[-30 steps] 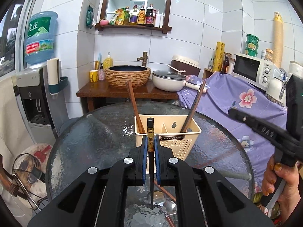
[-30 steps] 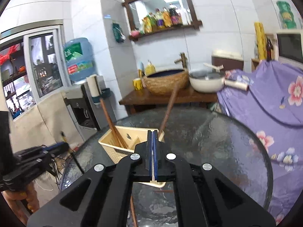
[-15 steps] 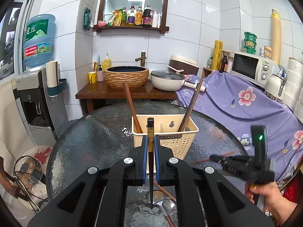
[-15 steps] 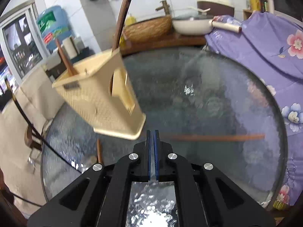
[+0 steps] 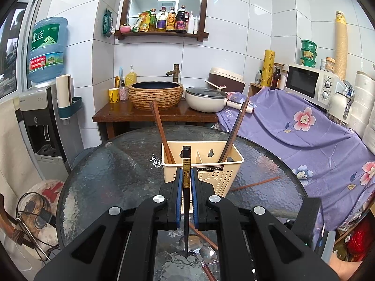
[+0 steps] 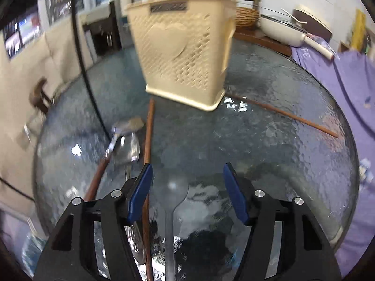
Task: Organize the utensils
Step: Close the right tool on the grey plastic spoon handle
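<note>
My left gripper (image 5: 186, 175) is shut on a black chopstick (image 5: 186, 164) with a gold band, held upright in front of the cream utensil holder (image 5: 211, 175). Two brown chopsticks (image 5: 161, 131) lean in the holder. My right gripper (image 6: 187, 166) hangs low over the glass with its jaws opening. A metal spoon (image 6: 173, 187) lies on the glass between its fingers, and the pads do not touch it. A brown chopstick (image 6: 148, 135) runs by its left finger. A second spoon (image 6: 126, 145) lies further left, and another chopstick (image 6: 281, 114) lies right of the holder (image 6: 182, 46).
The round textured glass table (image 5: 112, 168) ends close on all sides. A purple flowered cloth (image 5: 304, 140) covers furniture to the right. Behind stand a wooden side table (image 5: 140, 114) with a woven basin and a pan, and a water dispenser (image 5: 44, 121) on the left.
My right gripper has dropped and tilted down toward the table and gone from shut to open over the spoon. The left gripper and its chopstick have stayed put.
</note>
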`<state>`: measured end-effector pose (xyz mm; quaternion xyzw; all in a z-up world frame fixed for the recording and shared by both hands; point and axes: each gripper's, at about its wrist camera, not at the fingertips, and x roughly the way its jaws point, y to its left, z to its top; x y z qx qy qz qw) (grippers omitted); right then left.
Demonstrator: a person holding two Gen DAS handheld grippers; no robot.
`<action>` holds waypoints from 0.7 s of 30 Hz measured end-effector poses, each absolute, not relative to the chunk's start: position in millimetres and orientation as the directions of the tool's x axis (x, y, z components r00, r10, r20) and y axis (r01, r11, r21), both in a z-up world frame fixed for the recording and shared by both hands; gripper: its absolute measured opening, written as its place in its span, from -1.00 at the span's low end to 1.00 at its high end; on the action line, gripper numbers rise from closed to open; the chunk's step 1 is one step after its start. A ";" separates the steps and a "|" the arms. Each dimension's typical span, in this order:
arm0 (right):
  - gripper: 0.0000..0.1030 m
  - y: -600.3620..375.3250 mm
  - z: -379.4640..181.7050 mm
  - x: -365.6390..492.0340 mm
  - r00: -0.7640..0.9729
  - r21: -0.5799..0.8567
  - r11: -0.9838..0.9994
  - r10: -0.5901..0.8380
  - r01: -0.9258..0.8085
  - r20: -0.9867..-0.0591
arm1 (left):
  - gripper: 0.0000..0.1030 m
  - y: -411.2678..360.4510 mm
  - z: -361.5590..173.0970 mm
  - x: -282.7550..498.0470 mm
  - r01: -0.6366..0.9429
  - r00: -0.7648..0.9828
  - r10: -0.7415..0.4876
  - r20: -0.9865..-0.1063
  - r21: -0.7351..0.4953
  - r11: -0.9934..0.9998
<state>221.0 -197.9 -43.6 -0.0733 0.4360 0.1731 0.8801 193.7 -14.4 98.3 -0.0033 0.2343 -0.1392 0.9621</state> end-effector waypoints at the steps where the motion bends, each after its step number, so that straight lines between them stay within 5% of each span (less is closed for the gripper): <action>1: 0.08 -194.5 -47.2 220.9 0.547 0.015 0.925 0.237 -0.379 -0.803 | -0.87 -14.5 98.3 193.8 0.266 0.852 -0.269 -0.450 -0.071 0.961; 4: -0.06 -188.9 -57.2 220.8 0.526 -0.009 0.926 0.206 -0.377 -0.825 | -0.87 -14.7 98.3 193.9 0.267 0.852 -0.269 -0.450 -0.070 0.961; 21: -0.05 -172.9 -51.6 209.7 0.529 -0.023 0.910 0.220 -0.413 -0.820 | -0.87 -13.6 97.8 191.4 0.266 0.852 -0.269 -0.449 -0.069 0.961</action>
